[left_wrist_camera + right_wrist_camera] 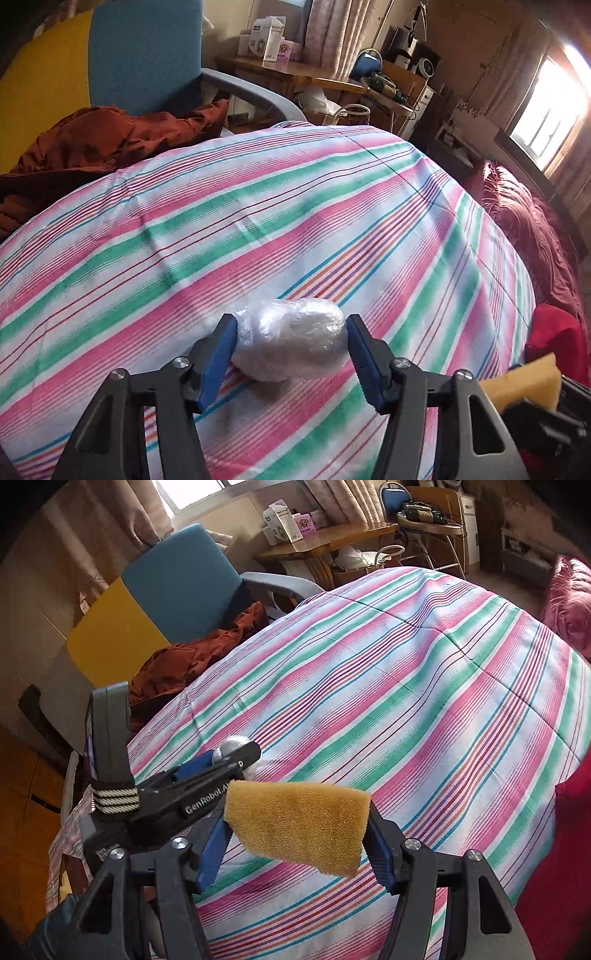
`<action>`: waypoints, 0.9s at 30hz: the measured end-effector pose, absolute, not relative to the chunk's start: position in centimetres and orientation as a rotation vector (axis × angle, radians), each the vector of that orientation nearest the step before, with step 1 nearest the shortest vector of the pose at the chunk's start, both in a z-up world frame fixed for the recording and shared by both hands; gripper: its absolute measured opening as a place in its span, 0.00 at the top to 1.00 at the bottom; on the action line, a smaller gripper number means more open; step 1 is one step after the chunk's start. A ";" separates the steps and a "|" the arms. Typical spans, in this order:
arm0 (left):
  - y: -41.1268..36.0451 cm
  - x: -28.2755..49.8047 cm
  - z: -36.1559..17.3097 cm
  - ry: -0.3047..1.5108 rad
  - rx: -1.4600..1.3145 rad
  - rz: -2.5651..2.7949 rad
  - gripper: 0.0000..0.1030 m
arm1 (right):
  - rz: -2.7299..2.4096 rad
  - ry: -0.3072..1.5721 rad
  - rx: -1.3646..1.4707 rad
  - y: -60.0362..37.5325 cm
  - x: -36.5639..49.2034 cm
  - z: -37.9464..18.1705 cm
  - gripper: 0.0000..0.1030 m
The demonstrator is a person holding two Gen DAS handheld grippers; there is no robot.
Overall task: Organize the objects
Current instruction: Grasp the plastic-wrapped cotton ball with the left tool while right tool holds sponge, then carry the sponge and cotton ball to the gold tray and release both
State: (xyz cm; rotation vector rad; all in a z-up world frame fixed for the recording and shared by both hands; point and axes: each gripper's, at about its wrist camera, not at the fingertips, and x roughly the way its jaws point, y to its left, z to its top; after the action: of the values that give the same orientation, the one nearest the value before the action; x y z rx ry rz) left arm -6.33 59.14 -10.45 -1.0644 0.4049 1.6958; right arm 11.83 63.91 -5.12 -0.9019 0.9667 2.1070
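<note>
While I am working over the striped bedspread (258, 206), I am listing the scene from largest item down: the cover is filling both views, a blue and yellow chair (177, 587) with a rust-coloured cloth (92, 144) is standing at its far edge, and a wooden desk (332, 539) with boxes is sitting beyond. I am holding a yellow sponge (299, 823) in the right gripper (299, 834), jaws about half open and pressing on its two ends, clear above the bed. I am bracketing a clear plastic-wrapped bundle (291, 339) with the left gripper (291, 350), jaws roughly half open, both blue pads at its sides; the bundle is lying on the bedspread. Judged step: I am taking hold of the bundle. Next move, as I judge it, is calling for a firm but gentle squeeze, since the wrap looks slippery, then a straight lift.
</note>
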 end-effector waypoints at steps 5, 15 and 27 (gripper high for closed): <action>54.2 -5.4 -9.6 0.450 -1.020 1.785 0.44 | 2.165 0.944 -0.914 63.1 11.1 -4.8 0.35; 40.3 -3.2 -9.3 0.464 -1.028 1.981 0.44 | 2.364 0.765 -1.161 58.4 7.0 -5.3 0.35; 34.0 0.6 -8.0 0.440 -0.978 2.028 0.44 | 2.378 0.537 -1.352 55.6 4.7 -7.1 0.35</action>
State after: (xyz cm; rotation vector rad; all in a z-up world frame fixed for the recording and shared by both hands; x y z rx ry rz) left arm 0.63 33.95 -7.96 -0.9781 0.4396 2.0284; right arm 4.69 55.60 -7.14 -1.3519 0.5374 2.3781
